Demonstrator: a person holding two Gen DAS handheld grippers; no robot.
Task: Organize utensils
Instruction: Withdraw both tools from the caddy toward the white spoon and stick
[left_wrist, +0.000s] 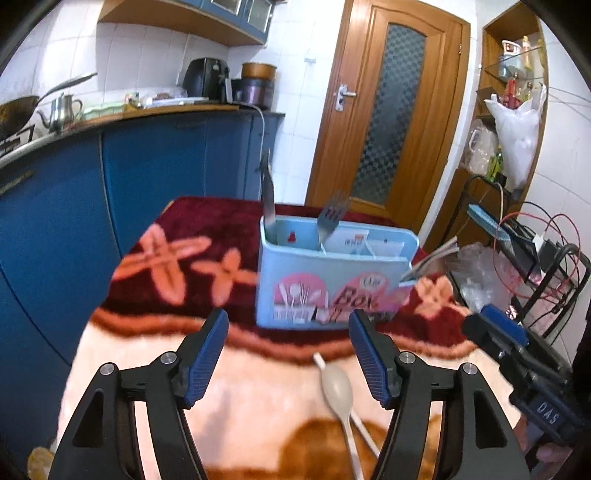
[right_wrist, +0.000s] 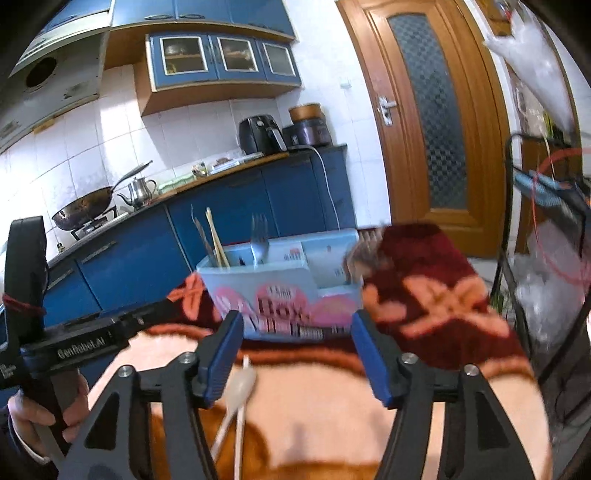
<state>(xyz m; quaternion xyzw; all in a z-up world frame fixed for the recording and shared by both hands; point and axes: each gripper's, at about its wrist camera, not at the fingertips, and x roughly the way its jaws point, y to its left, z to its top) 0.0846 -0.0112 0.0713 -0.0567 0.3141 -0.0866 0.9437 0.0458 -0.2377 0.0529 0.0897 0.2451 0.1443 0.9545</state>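
Observation:
A light blue utensil box (left_wrist: 295, 273) with a pink label stands on the dark red part of a flowered blanket (left_wrist: 177, 258). A fork (left_wrist: 331, 218) and a flat metal utensil (left_wrist: 268, 195) stick up out of it. In the right wrist view the box (right_wrist: 236, 277) also holds the fork (right_wrist: 258, 238) and chopsticks (right_wrist: 216, 240). A pale plastic spoon (left_wrist: 337, 387) lies on the cream part of the blanket, crossed by a thin white stick. My left gripper (left_wrist: 288, 319) hangs open just left of the spoon. My right gripper (right_wrist: 298, 319) is open too, with the spoon (right_wrist: 242, 384) by its left finger.
Blue kitchen cabinets (left_wrist: 147, 166) run along the left, close to the blanket's edge. A wooden door (left_wrist: 388, 110) is behind the box. A black wire rack (left_wrist: 546, 266) with cables and plastic bags stands at the right. A hand (right_wrist: 22, 410) grips the left tool's handle.

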